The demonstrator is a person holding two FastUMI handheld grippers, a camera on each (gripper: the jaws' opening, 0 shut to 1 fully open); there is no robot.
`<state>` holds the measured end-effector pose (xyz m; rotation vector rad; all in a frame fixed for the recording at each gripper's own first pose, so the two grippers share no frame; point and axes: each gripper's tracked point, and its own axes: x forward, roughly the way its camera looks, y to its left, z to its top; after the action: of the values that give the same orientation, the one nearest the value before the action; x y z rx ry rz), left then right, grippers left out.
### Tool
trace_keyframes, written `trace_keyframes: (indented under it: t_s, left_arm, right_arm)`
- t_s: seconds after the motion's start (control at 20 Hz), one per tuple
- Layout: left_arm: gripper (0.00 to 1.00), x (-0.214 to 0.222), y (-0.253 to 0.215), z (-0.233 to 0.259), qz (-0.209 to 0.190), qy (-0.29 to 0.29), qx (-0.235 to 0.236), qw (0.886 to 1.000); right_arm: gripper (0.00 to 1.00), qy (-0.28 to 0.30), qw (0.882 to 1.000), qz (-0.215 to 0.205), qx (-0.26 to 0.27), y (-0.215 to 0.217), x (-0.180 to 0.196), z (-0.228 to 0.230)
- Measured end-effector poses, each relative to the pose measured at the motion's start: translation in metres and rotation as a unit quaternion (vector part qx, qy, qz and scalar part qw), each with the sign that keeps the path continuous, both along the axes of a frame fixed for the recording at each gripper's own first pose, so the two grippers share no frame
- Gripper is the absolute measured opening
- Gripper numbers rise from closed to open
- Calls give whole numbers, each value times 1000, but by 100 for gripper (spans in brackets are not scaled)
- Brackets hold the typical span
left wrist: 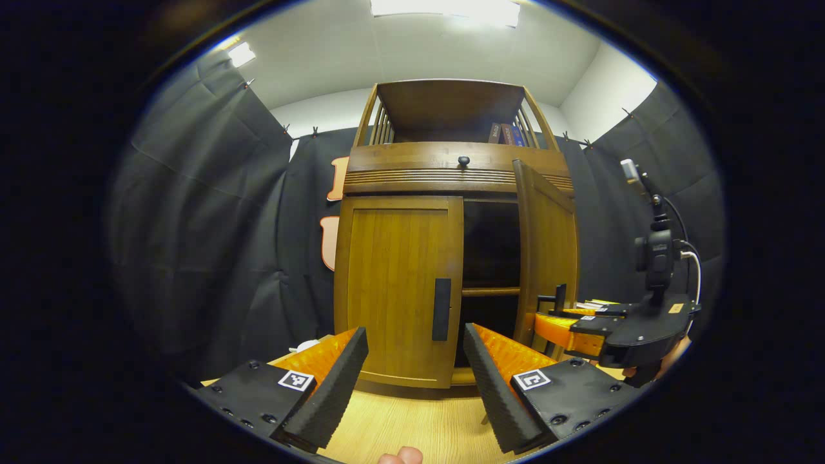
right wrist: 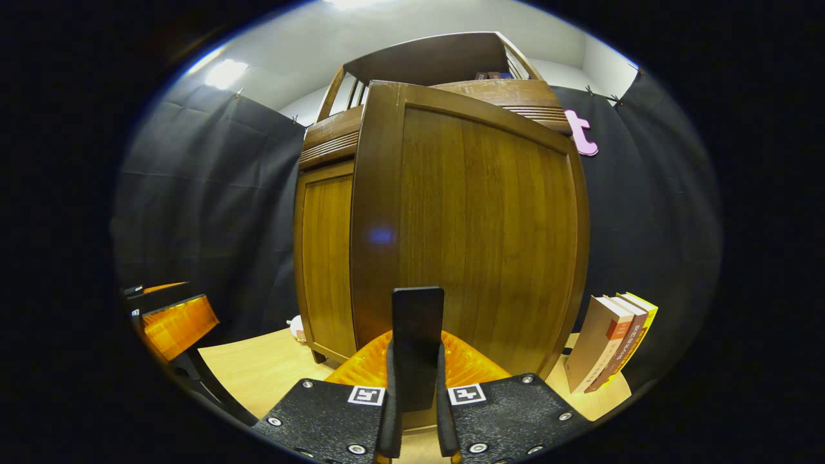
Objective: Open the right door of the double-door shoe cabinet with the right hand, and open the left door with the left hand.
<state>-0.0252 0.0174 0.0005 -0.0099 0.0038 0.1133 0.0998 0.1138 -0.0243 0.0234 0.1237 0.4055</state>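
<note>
Now | right tool [right wrist: 416, 412] grips right door's handle [right wrist: 417, 335] (door ajar) | cabinet [left wrist: 451, 174] interior dark

Evenly and brightly lit from ceiling panels [left wrist: 445, 8] straight above the shoe cabinet [left wrist: 399, 283], blown out to plain white; a second, smaller lamp [left wrist: 241, 54] above and left of the cabinet. Soft sheen across the right door [right wrist: 477, 232], with a faint bluish flare spot [right wrist: 381, 235] near its left edge. Deep shadow inside the cabinet behind the open door. Strong fisheye bowing of the cabinet's edges, worst toward the rim. Sharp throughout, no motion blur.
</note>
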Motion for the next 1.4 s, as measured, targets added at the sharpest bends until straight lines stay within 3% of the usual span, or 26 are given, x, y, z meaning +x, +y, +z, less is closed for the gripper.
trace_keyframes:
  t_s: [0.15,0.2,0.3,0.4,0.5,0.55,0.95,1.1,1.2,1.25,1.4]
  left_arm:
    - [97,0,-6,0,-2,-1,1,1000]
    - [97,0,-9,0,-2,-1,1,1000]
    - [97,-1,-13,0,-5,-1,-1,1000]
    - [97,0,-15,-2,-8,1,0,1000]
    - [97,2,-17,-3,-13,4,2,1000]
    - [97,3,-17,-3,-15,3,2,1000]
    - [97,11,-19,-2,-28,1,-7,1000]
    - [98,17,-25,-1,-31,-2,-24,999]
    - [98,21,-31,-5,-40,3,-33,999]
    - [98,22,-34,-5,-45,4,-34,998]
    - [97,28,-33,-10,-53,14,-37,998]
  right_arm:
    - [22,2,1000,-27,-6,-20,-15,0]
    - [17,3,999,-38,-12,-28,-19,1]
    - [27,2,998,-55,-20,-43,-27,2]
    - [21,2,997,-71,-19,-58,-35,2]
    - [26,2,996,-86,-22,-78,-38,1]
    - [21,1,995,-95,-25,-87,-41,1]
    - [14,11,987,-156,-24,-134,-53,-4]
    - [7,6,980,-196,-22,-162,-51,-2]
    - [10,3,980,-198,-17,-172,-53,-2]
    - [3,0,981,-194,-12,-174,-54,-1]
    - [8,-8,984,-176,-9,-184,-52,-2]
